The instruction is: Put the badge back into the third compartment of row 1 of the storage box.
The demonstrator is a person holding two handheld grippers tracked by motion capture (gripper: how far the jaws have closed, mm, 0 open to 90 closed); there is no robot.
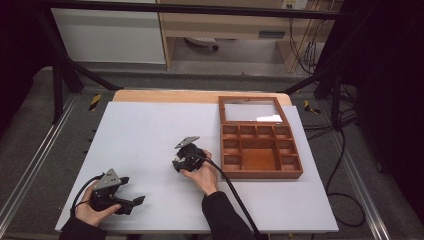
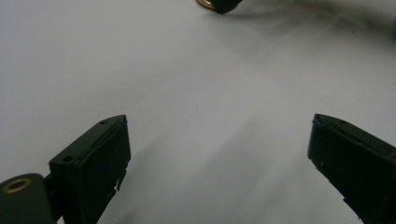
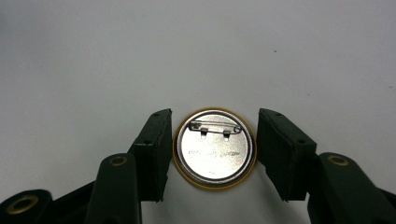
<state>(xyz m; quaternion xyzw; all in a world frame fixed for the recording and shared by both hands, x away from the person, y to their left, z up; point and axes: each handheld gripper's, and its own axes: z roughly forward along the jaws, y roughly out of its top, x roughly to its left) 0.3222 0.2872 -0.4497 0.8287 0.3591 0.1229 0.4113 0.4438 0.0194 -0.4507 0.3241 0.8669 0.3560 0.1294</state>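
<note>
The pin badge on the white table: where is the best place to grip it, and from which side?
Grip the pin badge by its thin gold rim, on two opposite sides, coming down from above. It lies flat, back up, so only the edge gives a hold. The right gripper already has its jaws closed on that rim, clear of the pin clasp.

Round pin badge [image 3: 215, 148], gold rim, silver back up, flat on white tabletop [image 3: 93, 56].

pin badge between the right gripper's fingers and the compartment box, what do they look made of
Pin badge: back looks like bright polished metal, mirror-like, with a steel safety-pin clasp and a gold-coloured rim. Compartment box: apparently reddish-brown wood with a smooth finish; its raised lid holds a clear, reflective pane, glass or plastic.
</note>
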